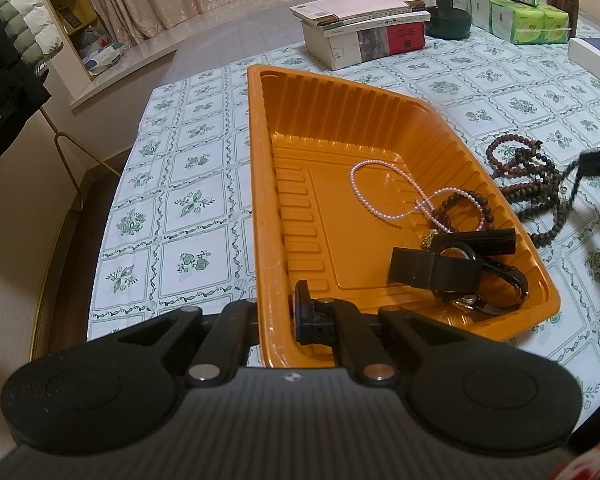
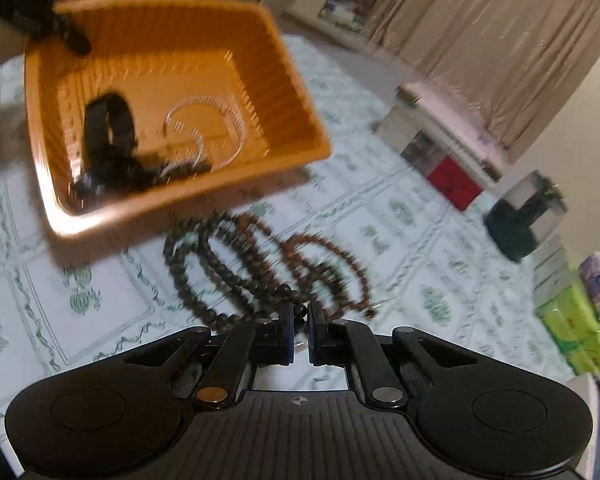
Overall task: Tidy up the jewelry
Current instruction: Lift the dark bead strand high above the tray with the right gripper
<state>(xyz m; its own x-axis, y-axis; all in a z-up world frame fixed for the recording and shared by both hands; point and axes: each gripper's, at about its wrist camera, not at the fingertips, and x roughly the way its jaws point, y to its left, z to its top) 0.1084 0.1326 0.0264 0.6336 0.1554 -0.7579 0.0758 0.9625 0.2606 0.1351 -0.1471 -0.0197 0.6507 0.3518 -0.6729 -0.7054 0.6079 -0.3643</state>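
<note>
Left tool point(image 1: 278, 320) clamped on the near wall of the orange tray point(image 1: 256, 184), one finger inside, the other outside and mostly hidden. Just ahead and to the right inside the tray, black watches point(image 1: 456, 272) heaped in the near corner. Beyond them a small dark bead bracelet point(image 1: 460, 208) touching a looped pink pearl strand point(image 1: 380, 192). Outside the tray to the far right, on the green-patterned bench point(image 1: 188, 200), a pile of brown and dark bead strands point(image 1: 532, 184). Farther off, stacked books point(image 1: 364, 32), a dark green jar point(image 1: 446, 4) and green tissue packs point(image 1: 520, 20).

Right tool point(image 2: 300, 336) nearly pressed together, pinching a dark bead of the bead strands point(image 2: 260, 264) right at the tips; view blurred. Strands spread on the bench point(image 2: 100, 312) just ahead. Past them to the left, the tray point(image 2: 296, 92), with the left tool point(image 2: 40, 16) at its far rim.
</note>
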